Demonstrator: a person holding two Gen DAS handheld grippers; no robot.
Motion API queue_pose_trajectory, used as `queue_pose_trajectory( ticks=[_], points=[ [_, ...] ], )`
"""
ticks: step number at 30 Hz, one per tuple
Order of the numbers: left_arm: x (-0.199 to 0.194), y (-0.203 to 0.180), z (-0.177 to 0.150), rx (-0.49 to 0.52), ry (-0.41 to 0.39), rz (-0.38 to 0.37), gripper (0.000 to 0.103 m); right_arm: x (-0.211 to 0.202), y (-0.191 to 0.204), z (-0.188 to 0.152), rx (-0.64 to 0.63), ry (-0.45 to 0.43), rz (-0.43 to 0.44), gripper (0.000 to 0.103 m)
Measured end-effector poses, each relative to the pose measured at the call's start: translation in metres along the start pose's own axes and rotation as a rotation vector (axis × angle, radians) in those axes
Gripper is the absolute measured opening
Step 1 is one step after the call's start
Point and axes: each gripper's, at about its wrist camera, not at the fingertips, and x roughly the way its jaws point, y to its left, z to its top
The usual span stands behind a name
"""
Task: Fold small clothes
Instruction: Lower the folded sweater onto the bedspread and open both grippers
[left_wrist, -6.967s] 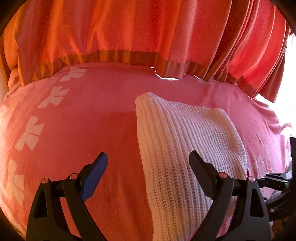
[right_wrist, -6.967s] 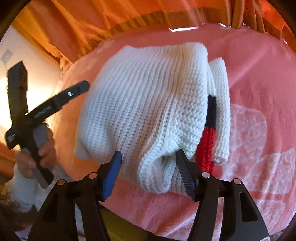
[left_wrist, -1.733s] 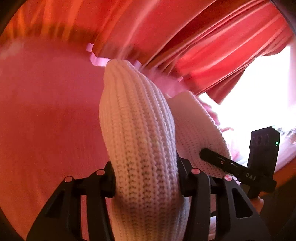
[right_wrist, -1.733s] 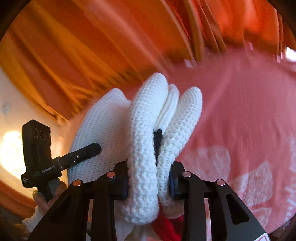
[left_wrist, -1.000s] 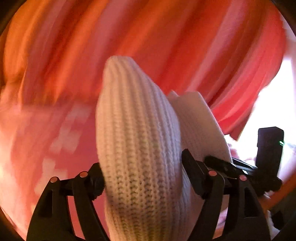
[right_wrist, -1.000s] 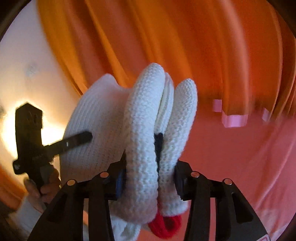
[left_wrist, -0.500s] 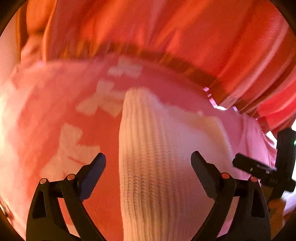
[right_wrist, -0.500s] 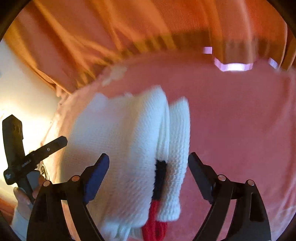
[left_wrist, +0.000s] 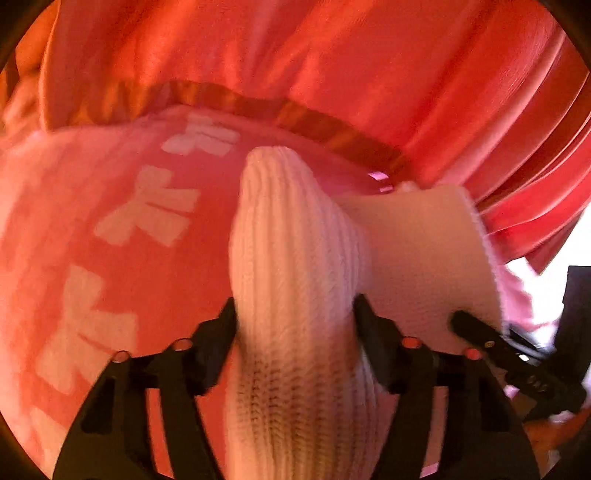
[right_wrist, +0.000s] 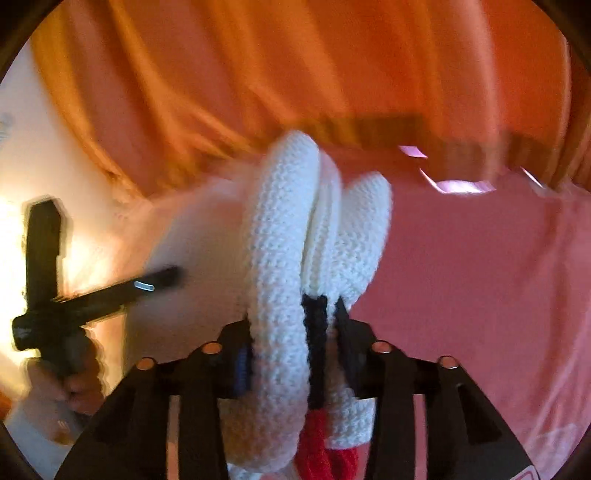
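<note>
1. The white knitted sweater (left_wrist: 295, 266) is bunched into thick folds and held up between our two grippers, above the pink blanket (left_wrist: 122, 229); a black and red stripe (right_wrist: 316, 325) shows in one fold on the right side.
2. We judge it soft, bulky and light: it sags between holds and slips little, so we take it by the thick folded edges, not by a single layer.
3. Our left gripper (left_wrist: 293, 321) has its fingers pressed in on a fat ribbed fold.
4. Our right gripper (right_wrist: 291, 339) has its fingers closed tight over several stacked layers beside the stripe.
5. The blanket, with pale bow shapes, lies below, and an orange curtain (right_wrist: 295, 66) hangs behind it.
6. Both views are blurred, so we cannot tell whether any part of the sweater touches the blanket.
</note>
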Motion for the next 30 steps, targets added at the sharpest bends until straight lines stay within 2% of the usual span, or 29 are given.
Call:
queue_pose_trajectory(
  ticks=[1,2,4,7,8,9,10,12,13,14,17,20,21,23,26,30],
  points=[
    [0.006,-0.005,-0.002,0.037,-0.008,0.098,0.064,0.013,-0.006,-0.002,0.004,0.047,-0.048,0.043],
    [0.01,-0.012,-0.005,0.075,-0.017,0.172,0.07,0.021,-0.013,-0.005,0.018,0.069,-0.111,0.043],
    [0.001,-0.021,-0.006,0.09,-0.033,0.159,0.069,0.005,-0.013,-0.006,0.023,0.021,-0.128,0.043],
    [-0.034,-0.039,-0.012,0.158,-0.168,0.217,0.085,-0.051,0.011,-0.008,-0.05,-0.15,-0.127,0.041],
    [-0.041,-0.043,-0.016,0.182,-0.197,0.24,0.086,-0.069,0.021,-0.014,-0.081,-0.192,-0.1,0.032],
    [-0.046,-0.048,-0.019,0.21,-0.218,0.264,0.086,-0.074,0.026,-0.019,-0.093,-0.196,-0.079,0.024],
    [-0.048,-0.052,-0.022,0.235,-0.229,0.28,0.086,-0.069,0.028,-0.026,-0.099,-0.161,-0.061,0.023],
    [-0.049,-0.057,-0.032,0.267,-0.225,0.302,0.086,-0.042,0.023,-0.038,-0.084,-0.021,-0.069,0.014],
    [-0.048,-0.059,-0.033,0.264,-0.211,0.301,0.086,-0.021,0.019,-0.045,-0.068,0.07,-0.074,0.014],
    [-0.045,-0.058,-0.035,0.249,-0.178,0.288,0.086,-0.004,0.017,-0.053,-0.065,0.125,-0.073,0.014],
    [-0.048,-0.057,-0.044,0.202,-0.141,0.261,0.086,-0.022,0.03,-0.056,-0.14,0.052,-0.126,0.014],
    [-0.054,-0.06,-0.051,0.179,-0.157,0.273,0.086,-0.051,0.027,-0.061,-0.091,-0.013,-0.078,0.014],
    [-0.057,-0.061,-0.053,0.176,-0.163,0.275,0.086,-0.06,0.026,-0.062,-0.082,-0.039,-0.081,0.017],
    [-0.062,-0.063,-0.059,0.186,-0.182,0.294,0.089,-0.074,0.022,-0.066,-0.08,-0.097,-0.139,0.019],
    [-0.068,-0.067,-0.068,0.226,-0.221,0.342,0.09,-0.084,0.01,-0.07,-0.034,-0.139,-0.182,0.044],
    [-0.071,-0.069,-0.081,0.235,-0.236,0.377,0.091,-0.09,-0.006,-0.076,0.043,-0.149,-0.193,0.053]
  ],
)
